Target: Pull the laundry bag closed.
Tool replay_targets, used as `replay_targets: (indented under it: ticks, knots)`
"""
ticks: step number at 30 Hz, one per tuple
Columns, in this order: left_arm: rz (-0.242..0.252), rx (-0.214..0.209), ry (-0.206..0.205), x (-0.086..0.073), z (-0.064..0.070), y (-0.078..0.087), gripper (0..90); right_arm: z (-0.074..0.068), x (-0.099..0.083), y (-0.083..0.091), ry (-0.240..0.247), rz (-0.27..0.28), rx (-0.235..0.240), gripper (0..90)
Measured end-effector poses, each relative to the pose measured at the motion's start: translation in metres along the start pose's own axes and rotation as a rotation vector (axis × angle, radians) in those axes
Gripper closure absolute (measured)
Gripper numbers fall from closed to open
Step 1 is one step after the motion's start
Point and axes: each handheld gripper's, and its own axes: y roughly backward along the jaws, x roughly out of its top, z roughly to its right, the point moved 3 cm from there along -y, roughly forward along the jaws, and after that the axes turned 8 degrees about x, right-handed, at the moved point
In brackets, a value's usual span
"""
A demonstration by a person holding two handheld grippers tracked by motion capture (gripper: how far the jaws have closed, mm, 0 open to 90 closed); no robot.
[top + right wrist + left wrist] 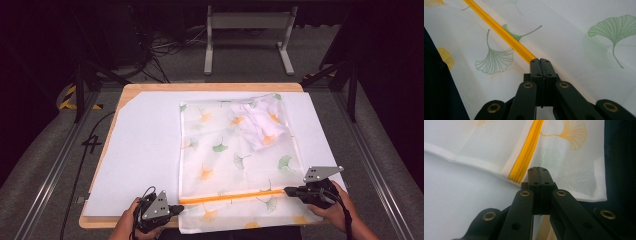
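Note:
A white mesh bag (pixel 235 155) printed with ginkgo leaves lies flat on the white sheet, with a crumpled white garment (pixel 260 122) inside its far corner. An orange zipper (pixel 230 196) runs across the bag's near end. My left gripper (pixel 179 209) sits at the zipper's left end, jaws shut on the bag's edge (pixel 538 168) just beside the zipper (pixel 525 152). My right gripper (pixel 288 190) is at the zipper's right end, jaws shut (pixel 540 60) where the orange zipper (pixel 499 28) stops; the pull is hidden between them.
A white sheet (pixel 140 150) covers most of the wooden table (pixel 210 86). The bag's near end hangs slightly over the table's front edge. Beyond the table stand a grey metal frame (pixel 247 22) and floor cables (pixel 165 47).

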Motion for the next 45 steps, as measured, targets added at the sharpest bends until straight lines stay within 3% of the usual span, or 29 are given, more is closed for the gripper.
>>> replay_targets:
  ticks: [45]
  knots:
    - [-0.001, 0.001, -0.003, 0.0, 0.0, 0.0, 90.0, 0.011, -0.007, 0.019, -0.024, 0.008, -0.04, 90.0]
